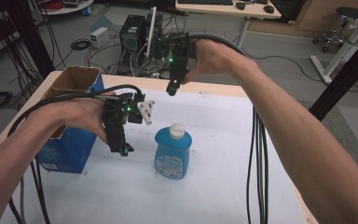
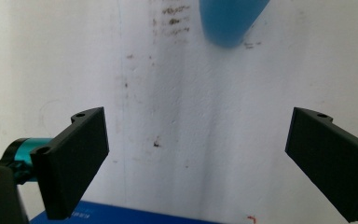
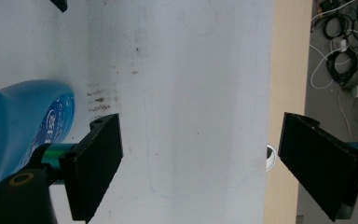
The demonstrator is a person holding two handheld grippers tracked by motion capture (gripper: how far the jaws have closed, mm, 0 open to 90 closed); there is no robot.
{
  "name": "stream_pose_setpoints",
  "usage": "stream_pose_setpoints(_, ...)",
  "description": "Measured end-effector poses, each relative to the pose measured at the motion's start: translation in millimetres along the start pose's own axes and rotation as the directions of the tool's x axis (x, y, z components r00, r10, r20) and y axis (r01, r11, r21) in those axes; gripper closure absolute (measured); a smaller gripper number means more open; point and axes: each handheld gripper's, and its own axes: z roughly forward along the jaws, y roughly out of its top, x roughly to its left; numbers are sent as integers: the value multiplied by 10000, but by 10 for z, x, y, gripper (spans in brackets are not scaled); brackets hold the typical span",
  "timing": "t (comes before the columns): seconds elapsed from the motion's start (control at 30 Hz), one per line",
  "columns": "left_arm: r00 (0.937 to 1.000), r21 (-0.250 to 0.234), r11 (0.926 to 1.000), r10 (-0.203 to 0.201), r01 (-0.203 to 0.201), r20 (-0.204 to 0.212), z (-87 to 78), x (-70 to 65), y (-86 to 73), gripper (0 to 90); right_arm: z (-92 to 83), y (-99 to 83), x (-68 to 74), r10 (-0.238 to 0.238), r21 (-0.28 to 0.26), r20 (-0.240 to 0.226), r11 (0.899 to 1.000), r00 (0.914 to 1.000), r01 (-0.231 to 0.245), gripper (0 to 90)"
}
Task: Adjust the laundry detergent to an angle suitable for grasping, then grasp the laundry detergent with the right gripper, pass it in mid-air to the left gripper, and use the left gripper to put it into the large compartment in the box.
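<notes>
A blue bottle (image 1: pixel 171 156) with a white cap stands upright on the white table cover (image 1: pixel 214 186). My left gripper (image 1: pixel 122 149) points down, just left of the bottle and beside the blue box (image 1: pixel 67 147). In the left gripper view its jaws stand wide open (image 2: pixel 198 144) with nothing between them, and the bottle (image 2: pixel 233 21) shows far ahead. My right gripper (image 1: pixel 172 88) hangs above the table's far edge, behind the bottle. Its jaws (image 3: pixel 198 154) are open and empty over bare cover, with the bottle (image 3: pixel 23 126) off to their left.
The open cardboard box has its brown flaps up at the table's left side. The wooden table edge (image 3: pixel 286 70) runs just behind the right gripper. Computer gear and cables (image 1: pixel 140 42) lie on the floor beyond. Black cables (image 1: pixel 258 154) trail across the right of the table.
</notes>
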Motion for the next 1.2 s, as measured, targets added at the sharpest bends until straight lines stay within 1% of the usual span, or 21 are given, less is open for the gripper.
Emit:
stream_pose_setpoints(0.03,10000,0,10000,0,0,0,0,0,0,60,39,-2,7,4,3,-35,10000,10000,-4,132)
stream_pose_setpoints(0.07,10000,115,9999,19,-19,-7,15,4,0,60,76,-7,12,33,-16,-98,10000,9999,-33,132)
stream_pose_setpoints(0.13,10000,128,9999,13,-13,-7,31,4,0,60,145,-23,19,-33,-26,-155,10000,9999,33,132)
stream_pose_setpoints(0.27,10000,135,9999,4,-4,0,54,0,15,60,265,-59,22,99,16,-254,10000,9996,-98,132)
stream_pose_setpoints(0.3,10000,135,9999,4,-4,0,54,0,15,60,265,-59,22,99,16,-254,10000,9996,-98,132)
stream_pose_setpoints(0.33,10000,202,9998,74,-74,3,59,-2,26,60,323,-74,21,63,84,-250,9999,9997,-61,132)
stream_pose_setpoints(0.4,10000,223,9997,85,-85,23,64,-2,29,60,371,-87,28,64,155,-193,9999,9998,-61,132)
stream_pose_setpoints(0.47,10000,295,9996,-32,30,74,83,9,24,60,423,-95,35,21,216,-162,9998,9999,-18,132)
stream_pose_setpoints(0.5,10000,313,9995,-37,35,53,87,14,23,60,450,-101,38,63,242,-233,9997,9997,-57,132)
stream_pose_setpoints(0.53,9999,349,9994,-46,42,123,89,22,19,60,473,-106,34,62,210,-283,9998,9996,-56,132)
stream_pose_setpoints(0.57,9999,349,9994,-46,42,123,89,22,19,60,473,-106,34,62,210,-283,9998,9996,-56,132)
stream_pose_setpoints(0.63,10000,270,9996,-27,25,65,75,32,3,60,553,-120,34,97,277,-256,9996,9996,-90,133)
stream_pose_setpoints(0.67,9999,315,9995,-20,17,99,69,30,-1,60,571,-122,39,114,314,-271,9995,9996,-105,132)
stream_pose_setpoints(0.77,9999,313,9995,-28,24,120,71,13,-10,60,606,-115,50,64,395,-303,9992,9995,-52,133)
stream_pose_setpoints(0.8,9999,379,9993,57,-60,105,72,11,-9,60,611,-109,52,78,428,-297,9991,9995,-66,133)
stream_pose_setpoints(0.9,9999,446,9990,71,-78,152,85,4,-12,60,623,-92,58,20,438,-288,9990,9996,-7,133)
stream_pose_setpoints(0.97,9999,396,9992,44,-49,146,82,-1,-11,60,628,-88,62,-45,415,-318,9991,9995,58,133)
stream_pose_setpoints(1.07,9999,344,9994,61,-64,102,79,-3,-11,60,611,-98,64,106,375,-298,9993,9995,-95,132)
stream_pose_setpoints(1.13,9998,332,9994,103,-108,161,68,-7,-15,60,589,-138,64,146,323,-244,9994,9996,-138,133)
stream_pose_setpoints(1.2,9999,307,9995,50,-55,146,67,-11,-22,60,578,-151,69,195,324,-257,9993,9995,-187,133)
